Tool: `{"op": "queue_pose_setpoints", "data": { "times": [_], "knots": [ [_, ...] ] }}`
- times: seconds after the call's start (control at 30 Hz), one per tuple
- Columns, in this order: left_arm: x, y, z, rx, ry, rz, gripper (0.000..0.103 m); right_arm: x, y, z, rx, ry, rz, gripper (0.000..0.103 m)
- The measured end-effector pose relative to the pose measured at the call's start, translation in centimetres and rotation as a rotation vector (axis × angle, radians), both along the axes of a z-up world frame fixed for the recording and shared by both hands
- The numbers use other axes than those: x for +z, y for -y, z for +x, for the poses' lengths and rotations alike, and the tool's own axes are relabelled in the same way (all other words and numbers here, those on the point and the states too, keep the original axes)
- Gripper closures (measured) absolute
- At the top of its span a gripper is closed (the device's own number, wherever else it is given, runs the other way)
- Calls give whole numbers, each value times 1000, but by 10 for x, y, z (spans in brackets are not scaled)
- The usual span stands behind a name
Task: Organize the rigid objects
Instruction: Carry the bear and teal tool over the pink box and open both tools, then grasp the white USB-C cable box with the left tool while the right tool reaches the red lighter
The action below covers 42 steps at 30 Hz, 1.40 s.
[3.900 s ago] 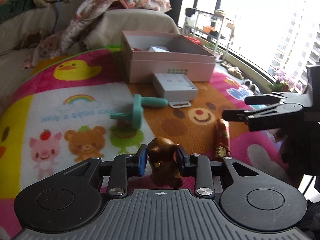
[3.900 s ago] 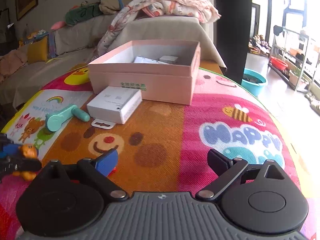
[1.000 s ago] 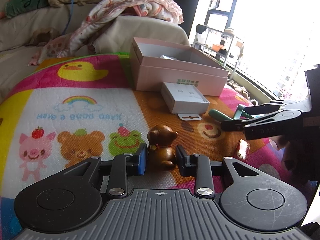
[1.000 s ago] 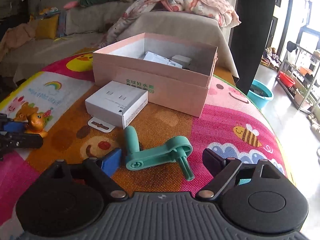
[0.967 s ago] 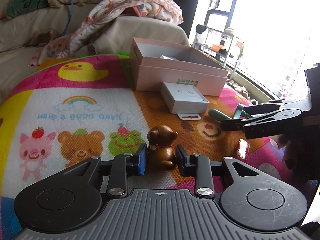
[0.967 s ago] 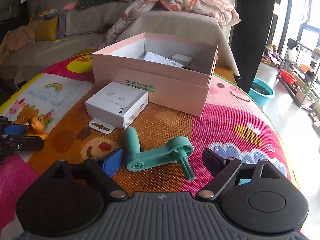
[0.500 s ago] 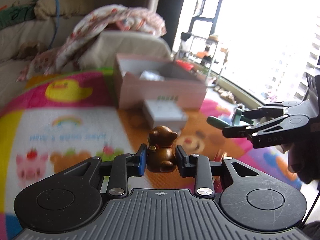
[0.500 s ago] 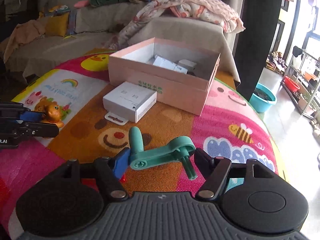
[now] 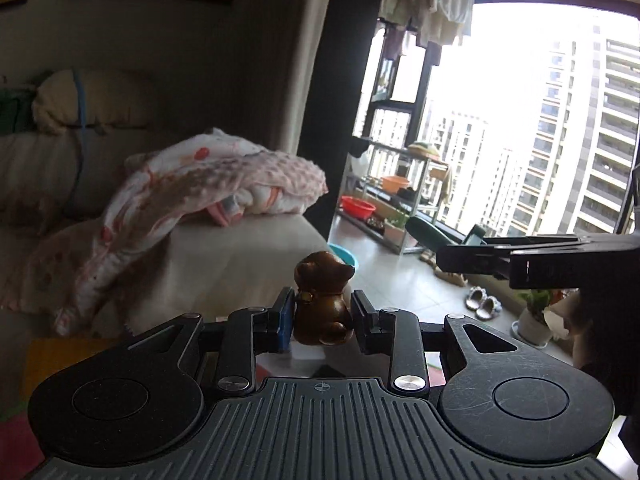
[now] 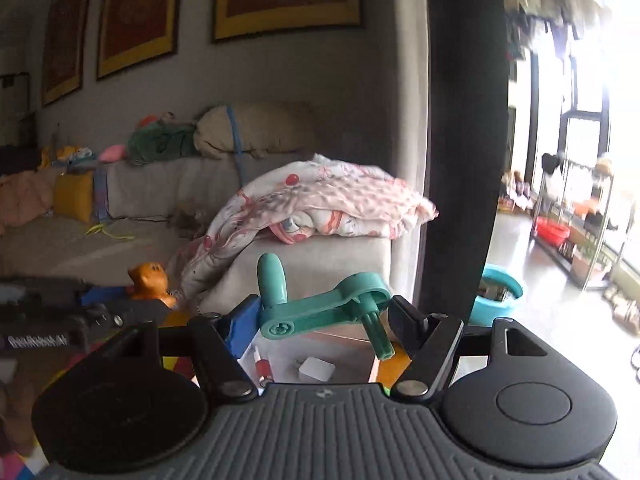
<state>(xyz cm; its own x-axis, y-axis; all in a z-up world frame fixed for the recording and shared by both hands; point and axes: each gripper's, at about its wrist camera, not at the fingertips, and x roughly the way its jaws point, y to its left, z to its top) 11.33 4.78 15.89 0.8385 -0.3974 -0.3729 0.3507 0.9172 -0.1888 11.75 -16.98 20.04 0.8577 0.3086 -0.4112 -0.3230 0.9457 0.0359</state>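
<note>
The bear figurine (image 9: 322,300) sits between the left gripper (image 9: 322,322) fingers, with the sofa (image 9: 224,264) beyond and the blanket (image 9: 192,192) on it. To that gripper's right is the right gripper (image 10: 326,320), the crank handle (image 10: 320,308) across its jaws. Below and ahead of it lies the open box (image 10: 344,340), a small white item (image 10: 317,369) inside.

between your left claw (image 9: 322,318) sits a glossy, smooth brown bear (image 9: 322,300); your right claw (image 10: 324,322) grips a matt teal plastic crank (image 10: 320,310); beyond, a nubbly cloth blanket (image 10: 320,200).
</note>
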Motion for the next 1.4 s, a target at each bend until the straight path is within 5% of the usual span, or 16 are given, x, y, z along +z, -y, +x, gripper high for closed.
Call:
{"op": "queue_pose_setpoints", "data": {
  "times": [0.37, 0.5, 0.63, 0.83, 1.0, 1.13, 1.4],
  "knots": [
    [-83, -12, 50, 55, -243, -9, 68, -74, -62, 112, 109, -250, 37, 29],
    [-80, -24, 30, 60, -203, -69, 68, -90, -71, 120, 66, -289, 42, 26],
    [-62, -38, -4, 84, -113, -112, 68, -88, -50, 87, -6, -210, 14, 25],
    [-78, -32, -63, 78, -96, -1, 68, -89, -11, -5, -38, -69, -109, 16],
    [-100, -13, -87, 13, -195, 29, 68, -113, 15, -67, 7, -131, -126, 16],
    [-104, 2, -100, -5, -194, 59, 68, -143, 24, -111, -6, -156, -142, 16],
    [-113, 6, -106, 14, -226, 76, 68, -180, -12, -167, 304, -302, -151, 16]
  ]
}}
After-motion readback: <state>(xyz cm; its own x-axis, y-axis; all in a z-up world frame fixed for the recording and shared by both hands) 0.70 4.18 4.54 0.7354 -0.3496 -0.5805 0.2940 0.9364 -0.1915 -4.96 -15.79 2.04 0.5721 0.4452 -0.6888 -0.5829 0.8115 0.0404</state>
